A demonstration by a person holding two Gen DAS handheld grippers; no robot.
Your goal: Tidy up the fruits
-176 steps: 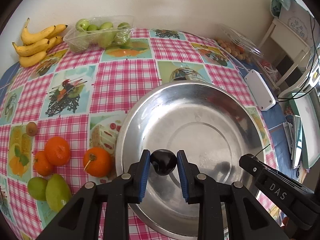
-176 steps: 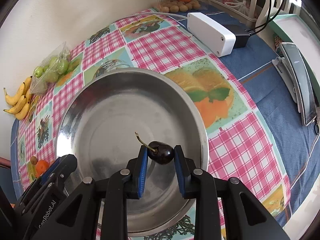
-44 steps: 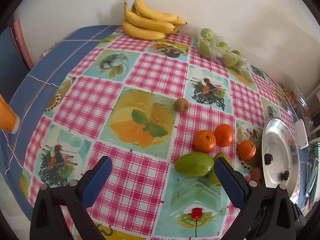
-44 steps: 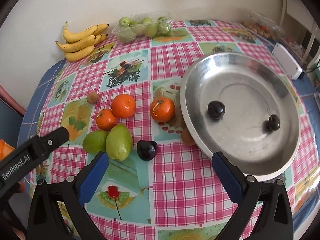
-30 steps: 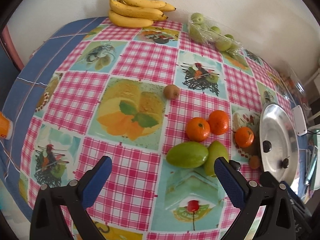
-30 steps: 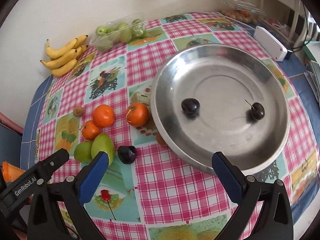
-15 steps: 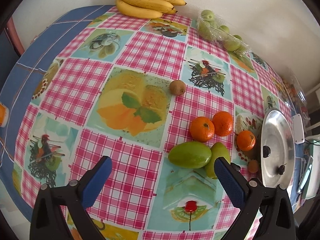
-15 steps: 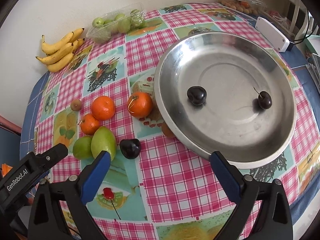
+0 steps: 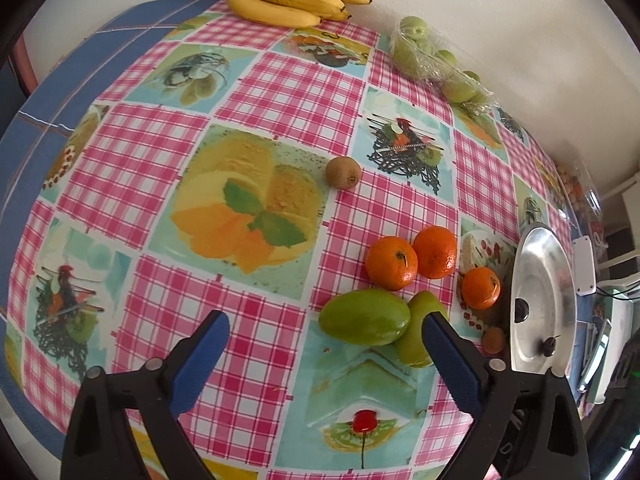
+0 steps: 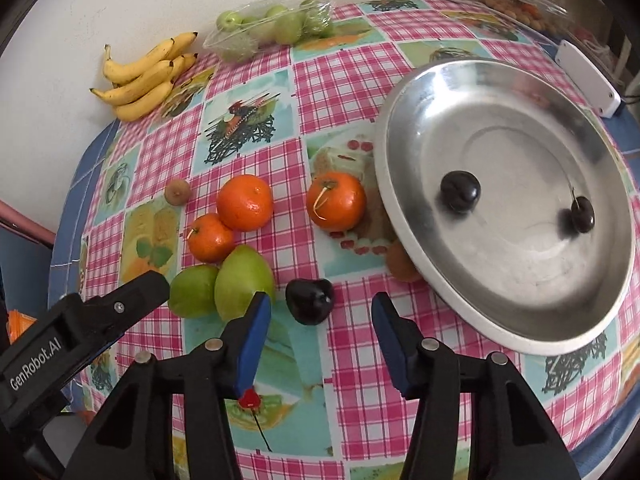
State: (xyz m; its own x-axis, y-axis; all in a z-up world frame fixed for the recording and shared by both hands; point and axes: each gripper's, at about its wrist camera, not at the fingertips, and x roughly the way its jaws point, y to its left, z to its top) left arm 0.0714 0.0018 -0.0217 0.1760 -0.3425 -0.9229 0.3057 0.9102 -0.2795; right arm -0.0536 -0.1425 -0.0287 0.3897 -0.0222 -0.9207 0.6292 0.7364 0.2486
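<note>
A dark plum (image 10: 310, 301) lies on the checked tablecloth just ahead of my right gripper (image 10: 320, 306). Its jaws are closing, with the plum between the blue tips and the pads clear of it. To the right stands a silver dish (image 10: 520, 148) holding a dark plum (image 10: 460, 191) and a cherry (image 10: 582, 214). My left gripper (image 9: 324, 322) hovers wide over the cloth, its jaws narrowing slightly. A green mango (image 9: 365, 317) lies on the cloth below them, untouched, beside a second mango (image 9: 414, 340). Three oranges (image 10: 245, 202) sit near the mangoes (image 10: 244, 282).
Bananas (image 10: 144, 76) and a bag of green apples (image 10: 276, 26) lie by the wall. A kiwi (image 10: 178, 191) sits left of the oranges. A small brown fruit (image 10: 402, 264) is tucked under the dish's rim. A white box (image 10: 588, 76) lies behind the dish.
The right gripper's jaws have come much closer together and have moved in on the dark plum on the cloth. The left gripper's jaws have narrowed a little.
</note>
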